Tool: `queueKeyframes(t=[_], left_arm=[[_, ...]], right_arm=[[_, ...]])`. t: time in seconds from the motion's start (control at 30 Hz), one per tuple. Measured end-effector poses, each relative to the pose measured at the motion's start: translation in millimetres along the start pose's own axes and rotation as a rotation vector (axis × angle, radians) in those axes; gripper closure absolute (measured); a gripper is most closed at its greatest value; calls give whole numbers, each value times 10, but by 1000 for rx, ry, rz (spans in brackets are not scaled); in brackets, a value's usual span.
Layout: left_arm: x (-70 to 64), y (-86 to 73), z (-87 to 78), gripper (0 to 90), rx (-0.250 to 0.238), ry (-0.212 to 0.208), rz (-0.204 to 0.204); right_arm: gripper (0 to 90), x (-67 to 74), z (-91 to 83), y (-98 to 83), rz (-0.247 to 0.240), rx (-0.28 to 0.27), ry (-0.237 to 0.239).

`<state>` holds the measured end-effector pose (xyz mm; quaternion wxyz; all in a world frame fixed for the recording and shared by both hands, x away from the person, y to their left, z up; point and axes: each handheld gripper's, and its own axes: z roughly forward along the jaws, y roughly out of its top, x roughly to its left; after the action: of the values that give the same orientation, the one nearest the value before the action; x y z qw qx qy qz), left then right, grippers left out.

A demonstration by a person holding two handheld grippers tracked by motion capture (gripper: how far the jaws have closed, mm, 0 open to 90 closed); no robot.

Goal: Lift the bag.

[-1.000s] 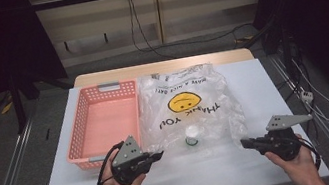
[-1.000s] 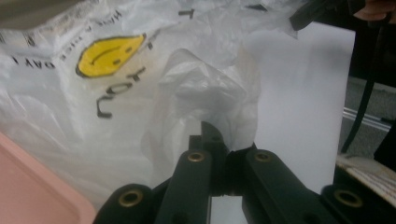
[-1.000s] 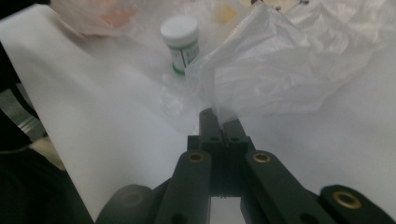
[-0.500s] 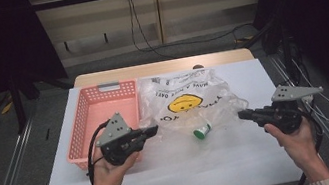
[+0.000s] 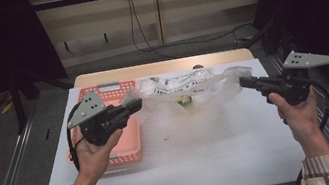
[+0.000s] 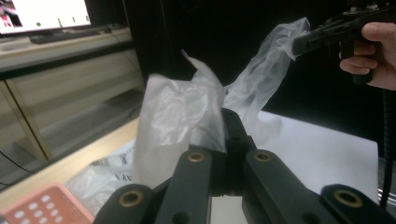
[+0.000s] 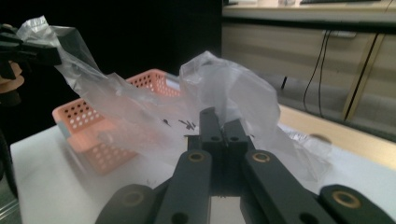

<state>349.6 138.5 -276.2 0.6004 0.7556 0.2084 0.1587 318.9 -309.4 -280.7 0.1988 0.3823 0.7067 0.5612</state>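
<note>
- We are holding the left gripper (image 5: 135, 105) clamped on one edge of the plastic bag (image 5: 188, 96).
- We are holding the right gripper (image 5: 244, 82) clamped on the opposite edge — bag hanging stretched between them, above the table (image 5: 213, 155), beside the pink basket (image 5: 128, 144).

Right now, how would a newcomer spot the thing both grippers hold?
Start at the white table, right of the pink perforated basket. Stretched above it between the left gripper and right gripper hangs a clear crinkly plastic bag, printed with black lettering.

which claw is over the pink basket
The left claw: it hangs above the pink basket while clamped on one edge of the plastic bag. The right claw grips the opposite edge, away from the basket.
</note>
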Motion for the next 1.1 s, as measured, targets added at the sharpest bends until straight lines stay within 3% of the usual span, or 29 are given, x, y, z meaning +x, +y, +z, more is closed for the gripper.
queueKeyframes(t=[0.23, 0.27, 0.37, 0.43, 0.5, 0.53, 0.67, 0.7, 0.73, 0.77, 1.1], left_arm=[[74, 309, -21, 900, -59, 8, 12], [89, 359, -15, 900, -69, -10, 10], [91, 503, 13, 900, -87, 22, 27], [108, 585, 22, 900, -99, 10, 31], [115, 657, 22, 900, -112, 32, 34], [126, 690, 22, 900, -122, 11, 33], [152, 818, -2, 900, -139, 49, 39], [161, 838, -8, 900, -145, 52, 36], [186, 866, -20, 900, -151, 30, 35], [186, 896, -29, 900, -153, 61, 35], [364, 1214, -101, 900, -180, 114, 12]], right_arm=[[900, -50, -39, 415, -28, -76, -17], [900, -56, -42, 481, -33, -88, -12], [900, -68, -50, 678, -43, -114, -22], [900, -78, -48, 796, -47, -131, -30], [900, -93, -52, 902, -58, -147, -35], [900, -97, -54, 952, -57, -155, -39], [900, -126, -65, 1118, -60, -170, -54], [900, -137, -71, 1158, -58, -175, -62], [900, -142, -78, 1181, -57, -177, -64], [900, -146, -87, 1212, -57, -180, -72], [900, -133, -106, 1547, -81, -192, -106]])
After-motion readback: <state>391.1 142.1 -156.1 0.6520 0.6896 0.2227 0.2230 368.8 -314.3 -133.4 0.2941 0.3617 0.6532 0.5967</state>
